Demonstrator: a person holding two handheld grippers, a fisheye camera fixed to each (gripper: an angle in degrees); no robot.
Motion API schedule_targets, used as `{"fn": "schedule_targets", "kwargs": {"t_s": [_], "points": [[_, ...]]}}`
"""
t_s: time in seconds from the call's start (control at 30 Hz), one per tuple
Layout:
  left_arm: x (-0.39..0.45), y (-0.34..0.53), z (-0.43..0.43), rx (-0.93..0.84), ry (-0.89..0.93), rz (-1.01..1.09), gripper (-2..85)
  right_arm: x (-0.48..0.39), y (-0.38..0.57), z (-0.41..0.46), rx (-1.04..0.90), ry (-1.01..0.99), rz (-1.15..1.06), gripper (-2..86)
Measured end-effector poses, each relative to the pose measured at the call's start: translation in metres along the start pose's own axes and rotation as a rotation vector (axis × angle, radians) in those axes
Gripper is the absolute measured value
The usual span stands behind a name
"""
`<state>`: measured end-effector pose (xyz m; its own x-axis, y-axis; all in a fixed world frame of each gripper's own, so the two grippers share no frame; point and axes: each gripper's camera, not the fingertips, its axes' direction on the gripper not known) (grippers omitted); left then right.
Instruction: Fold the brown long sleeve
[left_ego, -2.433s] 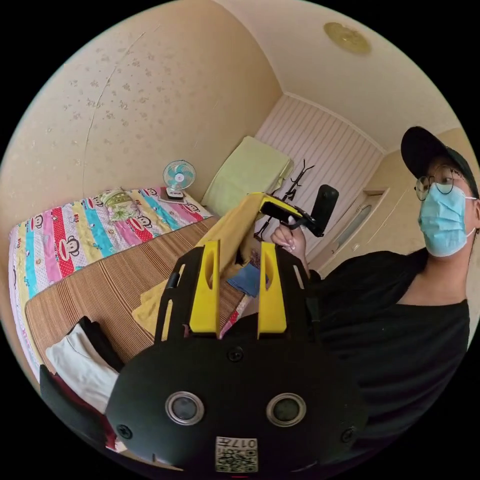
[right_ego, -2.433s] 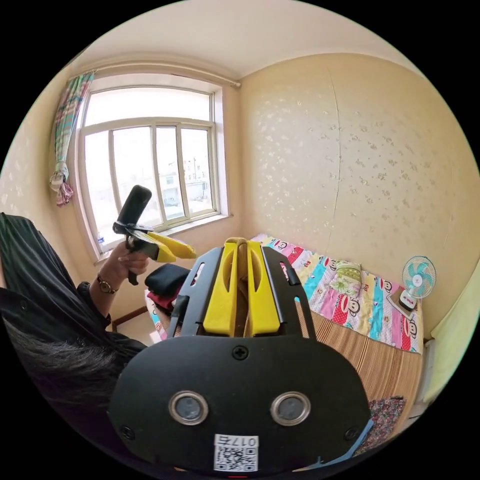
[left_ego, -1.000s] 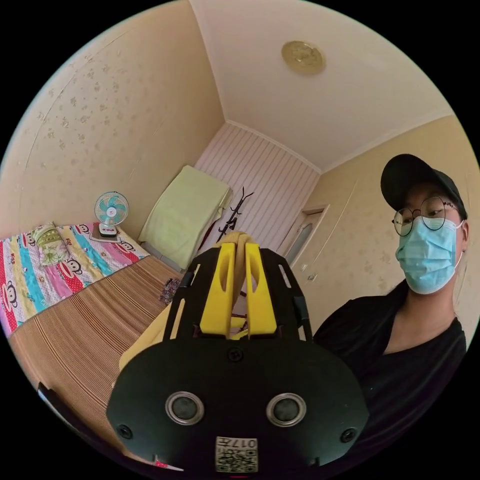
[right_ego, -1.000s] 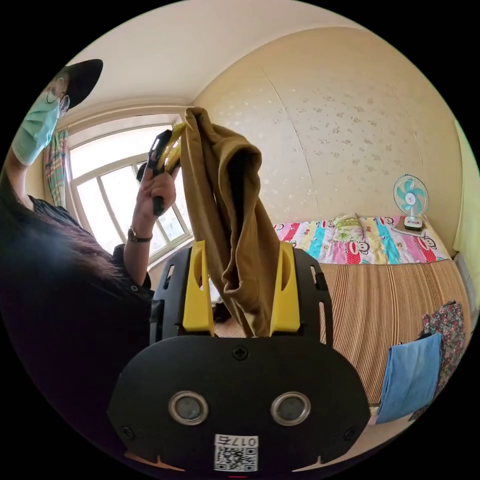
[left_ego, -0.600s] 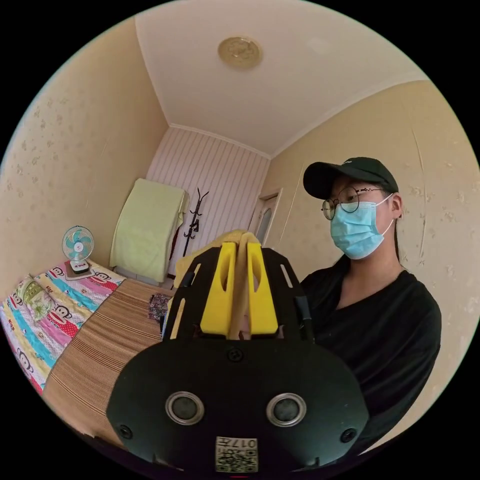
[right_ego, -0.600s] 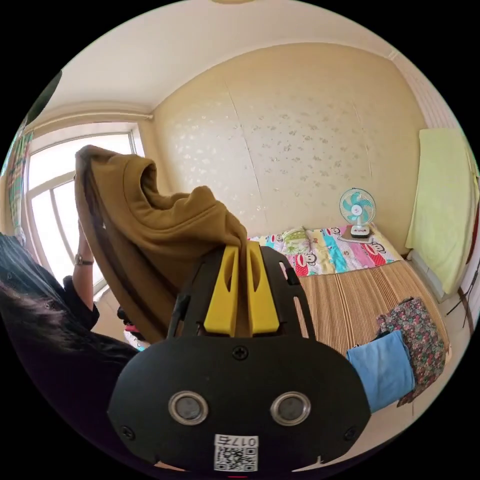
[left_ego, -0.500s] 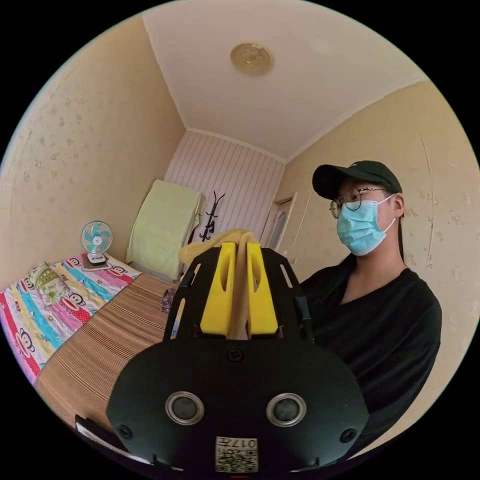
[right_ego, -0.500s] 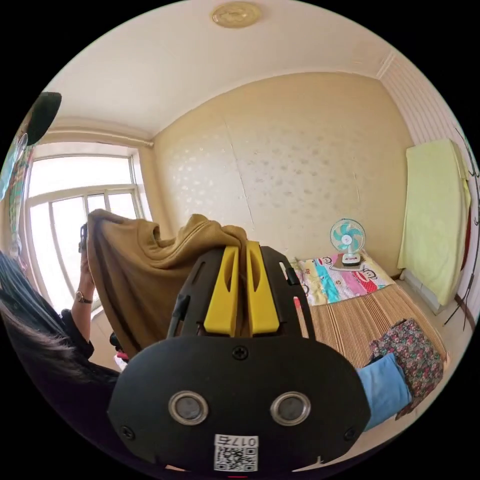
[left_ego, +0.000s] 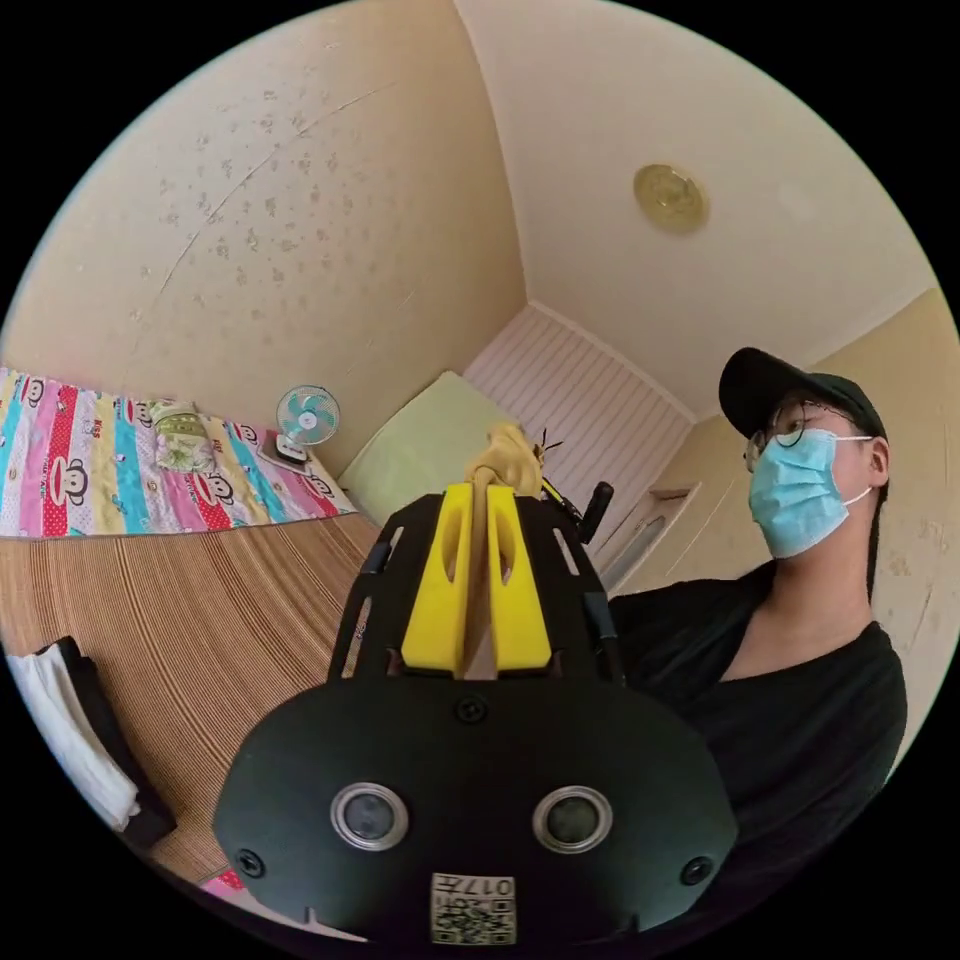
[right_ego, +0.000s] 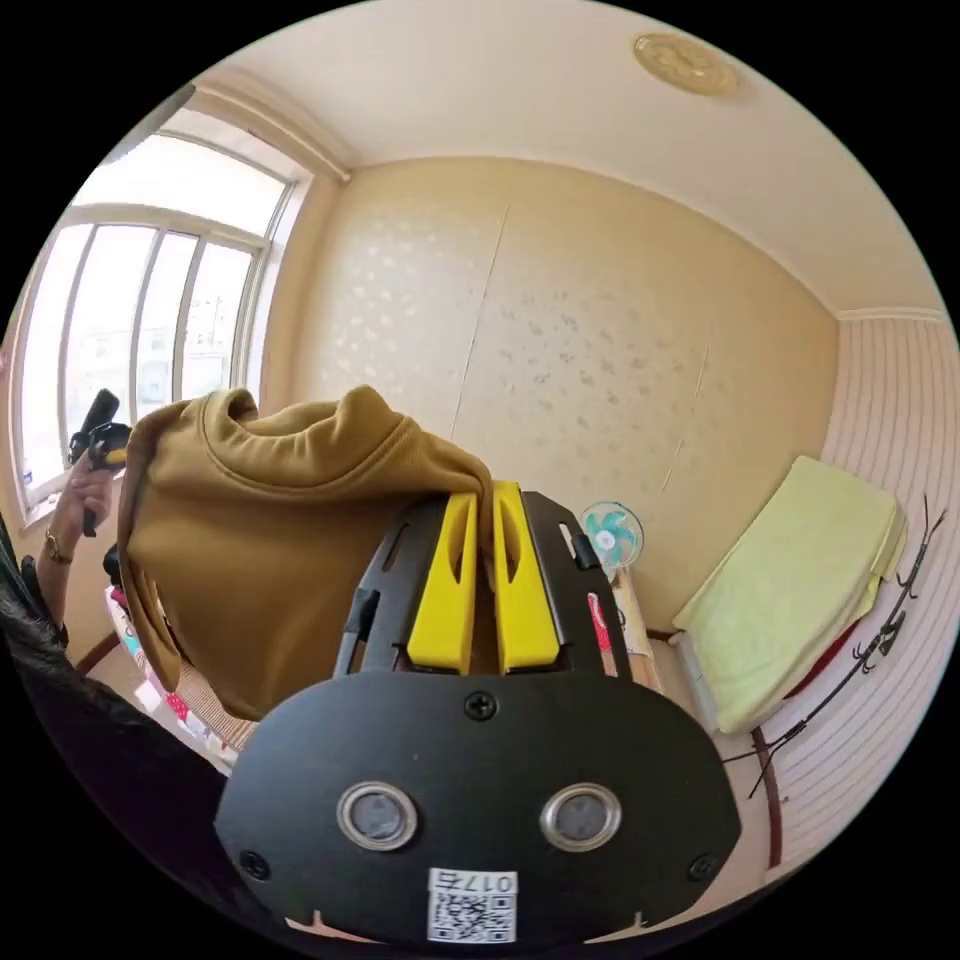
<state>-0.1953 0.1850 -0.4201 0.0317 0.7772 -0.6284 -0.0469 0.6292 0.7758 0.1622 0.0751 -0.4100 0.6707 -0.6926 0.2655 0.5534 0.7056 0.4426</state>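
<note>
The brown shirt (right_ego: 260, 540) hangs in the air, stretched sideways between the two tools, its neckline edge uppermost and its body drooping below. The right gripper (right_ego: 482, 500) has its jaws narrowed onto one end of the cloth. The left gripper (left_ego: 479, 500) is likewise closed on a bunched bit of shirt (left_ego: 505, 455) at its tips. The shirt's lower part and sleeves are cut off behind the right tool's housing.

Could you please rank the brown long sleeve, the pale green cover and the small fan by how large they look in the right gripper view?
1. brown long sleeve, though it hangs nearest the camera
2. pale green cover
3. small fan
</note>
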Motion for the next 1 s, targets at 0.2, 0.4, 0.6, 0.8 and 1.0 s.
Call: {"fn": "schedule_targets", "kwargs": {"t_s": [0.2,0.4,0.6,0.8,1.0], "points": [[-0.278,-0.111,0.075,-0.124,-0.463,-0.438,4.8,0.09,-0.004,0.334,-0.603,-0.178,0.089,4.2],[-0.393,-0.031,0.121,-0.172,-0.512,-0.657,5.3,0.087,0.145,0.424,-0.831,-0.443,0.18,2.4],[-0.426,0.096,0.259,-0.81,-0.648,-0.557,4.4,0.061,0.296,0.449,-1.196,-0.453,0.136,1.5],[-0.398,0.183,0.241,-0.979,-0.701,-0.636,0.7,0.108,0.337,0.382,-1.224,-0.498,0.254,1.2],[-0.365,0.201,0.199,-1.206,-0.721,-0.889,-0.5,0.236,0.382,0.325,-1.057,-0.705,1.338,3.2]]}}
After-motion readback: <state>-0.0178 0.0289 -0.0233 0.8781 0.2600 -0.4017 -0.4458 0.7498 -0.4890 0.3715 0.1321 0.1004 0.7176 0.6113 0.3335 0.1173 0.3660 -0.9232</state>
